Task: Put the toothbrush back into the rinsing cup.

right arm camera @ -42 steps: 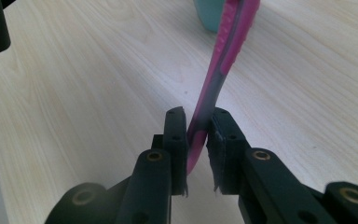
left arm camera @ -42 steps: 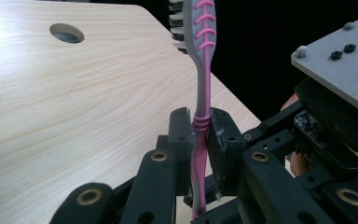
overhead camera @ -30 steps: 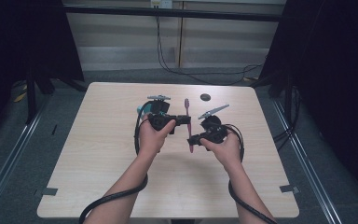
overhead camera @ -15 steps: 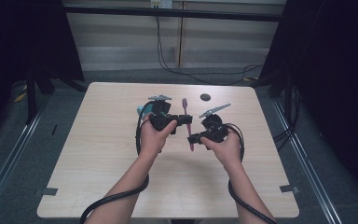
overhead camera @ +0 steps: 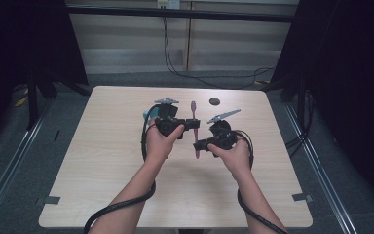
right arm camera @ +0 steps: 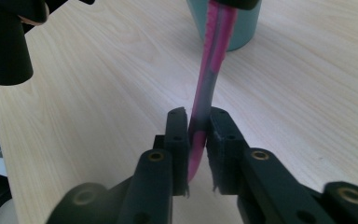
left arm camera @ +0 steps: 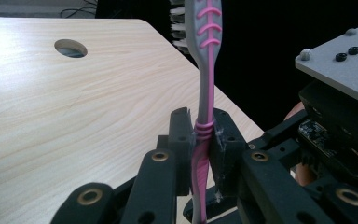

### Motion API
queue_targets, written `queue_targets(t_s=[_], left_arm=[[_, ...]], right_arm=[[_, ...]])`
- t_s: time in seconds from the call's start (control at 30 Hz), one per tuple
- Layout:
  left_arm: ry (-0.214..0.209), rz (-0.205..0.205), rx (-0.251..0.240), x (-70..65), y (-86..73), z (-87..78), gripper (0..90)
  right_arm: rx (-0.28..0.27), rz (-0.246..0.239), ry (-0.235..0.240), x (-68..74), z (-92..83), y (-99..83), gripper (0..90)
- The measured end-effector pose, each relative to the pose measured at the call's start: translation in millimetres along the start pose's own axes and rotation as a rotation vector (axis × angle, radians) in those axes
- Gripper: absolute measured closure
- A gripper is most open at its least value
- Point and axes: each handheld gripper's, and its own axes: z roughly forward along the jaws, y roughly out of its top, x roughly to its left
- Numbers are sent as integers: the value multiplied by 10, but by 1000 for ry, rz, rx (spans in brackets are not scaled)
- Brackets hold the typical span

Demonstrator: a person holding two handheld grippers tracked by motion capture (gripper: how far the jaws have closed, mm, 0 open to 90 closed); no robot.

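Pale wooden table (overhead camera: 102, 161) under both hands, toothbrush (overhead camera: 195, 127) held above it mid-handoff: judged best to keep one grip firm until the other is sure, and to avoid twisting the handle between them. Right gripper (right arm camera: 197, 140) pinches the handle's lower end between narrowed jaws; left gripper (left arm camera: 200, 140) clamps mid-handle at the ribbed band, bristle head beyond, teal cup (right arm camera: 240, 23) farther off.
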Motion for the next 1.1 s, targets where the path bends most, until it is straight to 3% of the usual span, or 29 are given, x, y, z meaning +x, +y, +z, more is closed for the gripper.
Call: queue_targets(t_s=[0.03, 0.07, 0.1, 0.13, 0.2, 0.27, 0.37, 0.5, 0.53, 0.6, 0.67, 0.73, 0.8, 1.03, 1.1], left_arm=[[4, -4, 1, 4, 7, -9, 807], [11, 0, 3, 15, 23, -27, 807], [11, 0, 3, 15, 23, -27, 807], [13, 3, 1, 25, 45, -56, 807], [18, 5, 2, 29, 58, -77, 807], [26, 11, 2, 39, 77, -112, 807], [38, 13, 8, 59, 97, -152, 807], [49, 17, 13, 89, 113, -201, 807], [54, 20, 13, 99, 120, -224, 806], [63, 28, 19, 99, 130, -241, 806], [65, 33, 23, 100, 135, -250, 807], [77, 41, 24, 103, 154, -280, 806], [88, 48, 24, 113, 168, -308, 806], [106, 60, 31, 131, 216, -389, 806], [110, 62, 33, 134, 238, -419, 806]], right_arm=[[-9, -7, -5, -2, -2, -3, 695], [-17, -34, -35, 2, -10, -9, 559], [-17, -34, -35, 2, -10, -9, 559], [-37, -48, -45, -10, -34, -21, 489], [-43, -55, -38, -21, -45, -32, 458], [-39, -78, -57, -80, -102, -73, 361], [-54, -86, -69, -117, -126, -113, 338], [-37, -103, -79, -197, -149, -241, 288], [-33, -103, -90, -228, -140, -302, 200], [-35, -76, -89, -279, -132, -379, 212], [-30, -79, -94, -297, -127, -403, 206], [-10, -54, -168, -339, -95, -489, 186], [-19, -62, -179, -359, -90, -549, 182], [-34, -79, -171, -402, -54, -716, 158], [-7, -81, -180, -408, -19, -772, 158]])
